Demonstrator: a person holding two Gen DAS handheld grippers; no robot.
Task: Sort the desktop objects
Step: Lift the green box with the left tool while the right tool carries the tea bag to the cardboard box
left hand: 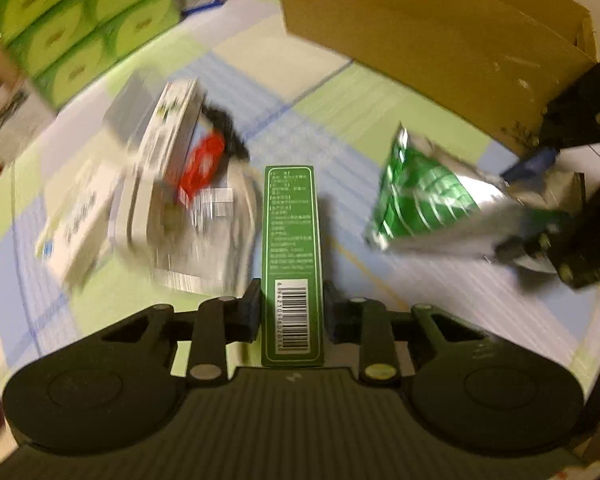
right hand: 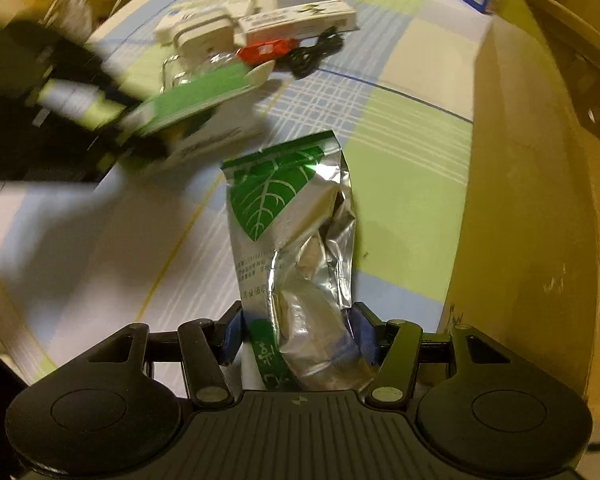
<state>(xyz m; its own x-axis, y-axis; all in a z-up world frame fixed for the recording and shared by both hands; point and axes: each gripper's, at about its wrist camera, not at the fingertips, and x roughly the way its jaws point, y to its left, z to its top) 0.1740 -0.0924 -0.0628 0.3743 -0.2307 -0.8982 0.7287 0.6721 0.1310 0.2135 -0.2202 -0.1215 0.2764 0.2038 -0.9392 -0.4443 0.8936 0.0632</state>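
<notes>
The left gripper (left hand: 292, 312) clamps a slim green box (left hand: 292, 248) above the checked tablecloth (left hand: 340, 92). The right gripper (right hand: 300, 336) grips a crumpled foil pouch (right hand: 296, 248) near the cardboard box (right hand: 532, 200) at the cloth's edge.

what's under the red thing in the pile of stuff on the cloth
The red item lies at the pile's edge, with a black cable beside it and a white box behind. What is directly under it is hidden; blur hides the contact too.
</notes>
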